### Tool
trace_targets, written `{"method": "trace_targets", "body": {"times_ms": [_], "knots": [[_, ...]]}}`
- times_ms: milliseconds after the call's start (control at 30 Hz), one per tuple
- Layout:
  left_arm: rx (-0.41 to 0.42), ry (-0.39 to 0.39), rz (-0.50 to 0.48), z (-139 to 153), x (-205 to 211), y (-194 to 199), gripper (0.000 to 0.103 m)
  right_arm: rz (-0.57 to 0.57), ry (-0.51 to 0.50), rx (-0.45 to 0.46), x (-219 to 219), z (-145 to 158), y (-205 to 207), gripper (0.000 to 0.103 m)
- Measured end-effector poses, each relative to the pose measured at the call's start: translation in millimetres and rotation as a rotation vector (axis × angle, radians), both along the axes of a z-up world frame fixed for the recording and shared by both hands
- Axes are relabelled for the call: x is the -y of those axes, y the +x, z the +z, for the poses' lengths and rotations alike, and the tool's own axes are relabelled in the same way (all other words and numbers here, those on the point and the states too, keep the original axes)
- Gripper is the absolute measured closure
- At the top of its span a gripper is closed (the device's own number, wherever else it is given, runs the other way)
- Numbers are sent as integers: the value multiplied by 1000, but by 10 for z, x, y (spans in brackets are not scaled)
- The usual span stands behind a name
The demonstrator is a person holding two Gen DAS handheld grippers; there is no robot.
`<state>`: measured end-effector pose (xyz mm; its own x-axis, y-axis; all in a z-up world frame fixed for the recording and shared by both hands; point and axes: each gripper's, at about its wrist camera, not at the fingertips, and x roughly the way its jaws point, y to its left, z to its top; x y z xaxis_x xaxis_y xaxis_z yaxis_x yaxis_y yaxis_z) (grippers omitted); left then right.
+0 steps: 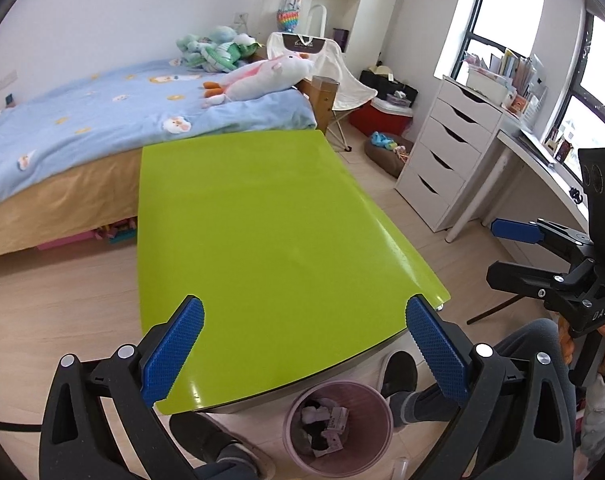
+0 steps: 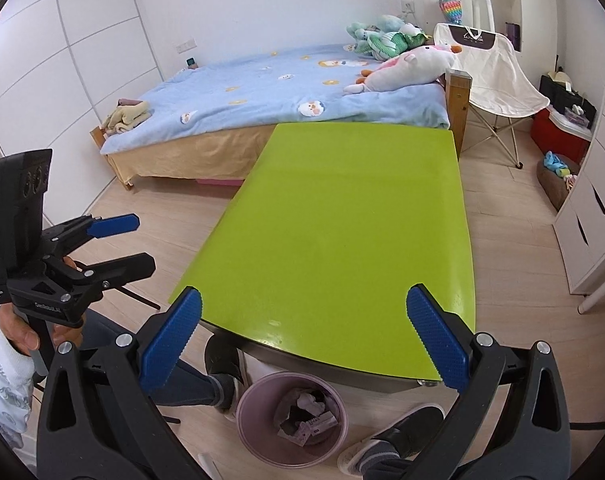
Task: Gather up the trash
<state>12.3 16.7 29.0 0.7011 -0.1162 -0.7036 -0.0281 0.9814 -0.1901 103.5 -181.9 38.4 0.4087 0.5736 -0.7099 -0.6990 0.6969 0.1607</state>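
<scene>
The left wrist view looks forward and down from above the near left corner of the green desk [image 1: 262, 240], along the two blue pads of the left hand-held gripper [image 1: 304, 354] toward the bed [image 1: 102, 112] and the window side. The right wrist view looks from above the near right corner, past the right hand-held gripper [image 2: 304, 344], toward the bed and the left wall. Both sit close over the near edge and share the desk, the bed, the pink bin [image 1: 338, 428] below, and each shows the other hand-held gripper at its side.
</scene>
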Motion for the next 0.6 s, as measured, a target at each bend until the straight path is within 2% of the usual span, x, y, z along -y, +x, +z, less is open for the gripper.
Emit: {"method": "trace_targets", "body": {"times_ms": [200,433,600], "knots": [[-12,33,32,-18,-10,21,6,5,7,6,14,5,17,3],[-10,-12,45,-12,-101,22,6,3,3,2,14,9,24,3],[-15,-1,33,-6,-93,26,6,-3,0,4,11,6,36,3]]}}
